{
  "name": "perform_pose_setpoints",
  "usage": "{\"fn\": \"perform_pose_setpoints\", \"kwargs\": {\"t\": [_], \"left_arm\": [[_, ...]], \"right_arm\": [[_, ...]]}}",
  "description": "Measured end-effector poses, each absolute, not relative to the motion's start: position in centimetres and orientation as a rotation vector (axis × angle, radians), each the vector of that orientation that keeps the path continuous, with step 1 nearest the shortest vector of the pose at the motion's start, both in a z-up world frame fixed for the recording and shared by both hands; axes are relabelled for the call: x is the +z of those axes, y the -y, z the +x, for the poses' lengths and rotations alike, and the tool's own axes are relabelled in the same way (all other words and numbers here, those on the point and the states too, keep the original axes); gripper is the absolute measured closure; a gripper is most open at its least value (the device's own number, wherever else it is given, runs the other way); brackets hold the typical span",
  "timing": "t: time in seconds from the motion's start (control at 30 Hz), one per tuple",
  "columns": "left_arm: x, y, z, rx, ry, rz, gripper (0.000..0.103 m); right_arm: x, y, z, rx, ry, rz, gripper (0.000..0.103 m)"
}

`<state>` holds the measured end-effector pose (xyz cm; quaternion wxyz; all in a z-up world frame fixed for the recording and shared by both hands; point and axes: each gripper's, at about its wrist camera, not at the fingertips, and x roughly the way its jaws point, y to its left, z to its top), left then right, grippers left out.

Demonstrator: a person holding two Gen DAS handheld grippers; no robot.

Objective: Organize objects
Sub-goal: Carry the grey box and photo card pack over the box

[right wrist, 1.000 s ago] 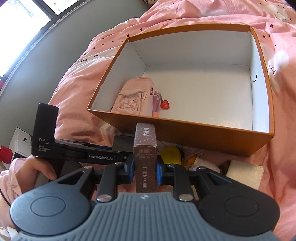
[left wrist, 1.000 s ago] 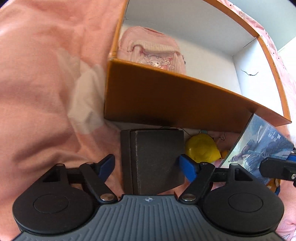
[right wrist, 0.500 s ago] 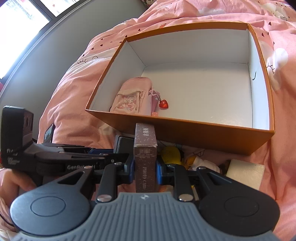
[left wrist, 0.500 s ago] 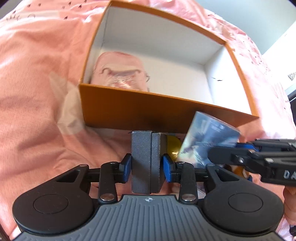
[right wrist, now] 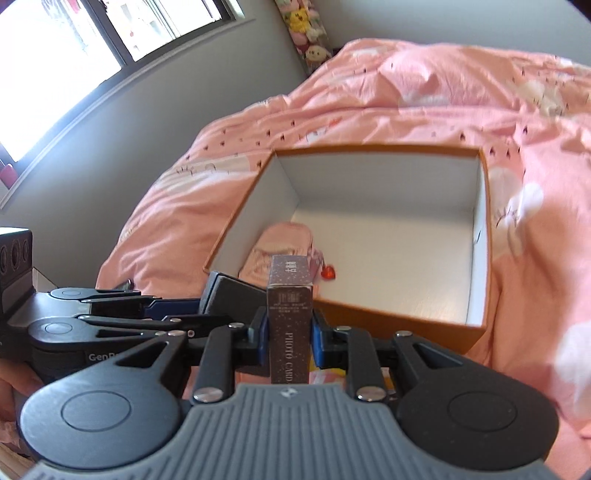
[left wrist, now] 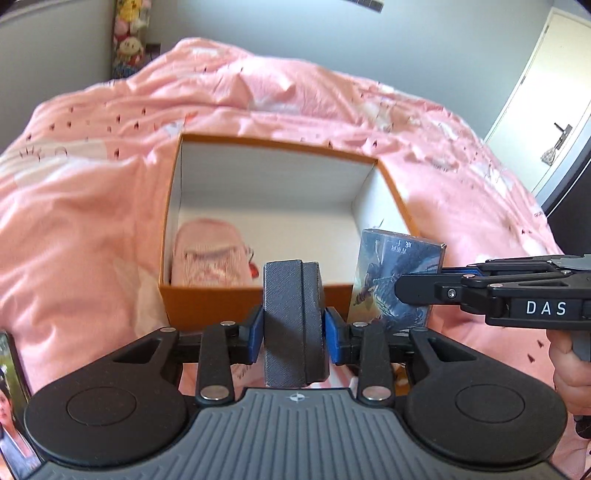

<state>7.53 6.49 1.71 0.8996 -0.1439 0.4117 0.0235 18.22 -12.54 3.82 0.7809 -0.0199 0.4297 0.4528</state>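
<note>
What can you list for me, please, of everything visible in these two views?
Storage box: one, orange outside, white inside, on the bed.
Pouch: one, pink, in the box's near left corner.
Heart charm: one, red, beside the pouch.
Duvet: one, pink, under the box.
Grey case: one, in the left claw.
Photo card box: one, brown, in the right claw.
Plush toys: several, by the wall.

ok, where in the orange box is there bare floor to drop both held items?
The orange box has bare white floor from the red heart charm across to the right wall and back to the far wall. Only the near-left corner is crowded, where the pink pouch lies. The dark grey case and photo card box both suit that open floor.
</note>
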Motion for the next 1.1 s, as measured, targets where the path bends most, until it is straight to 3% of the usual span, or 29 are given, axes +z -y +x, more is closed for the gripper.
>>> {"fn": "perform_pose_setpoints", "kwargs": {"t": [0.33,0.6,0.87,1.1], "left_arm": [[4.6,-7.1,10.1,0.058,-0.73,-0.254,0.065],[4.7,-11.0,15.7,0.004,-0.769,-0.261,0.065],[0.2,-14.5,23.3,0.047,-0.918,-0.293,0.065],[-2.9,-15.0,26.6,0.07,-0.89,-0.373,0.065]], "right_arm": [[7.4,12.6,19.3,0.947,-0.805,-0.04,0.079],[6.6,10.3,23.0,0.898,-0.812,-0.029,0.079],[3.1,7.7,28.1,0.811,-0.882,0.003,0.079],[0.5,6.9,30.9,0.789,-0.917,0.009,0.079]]}}
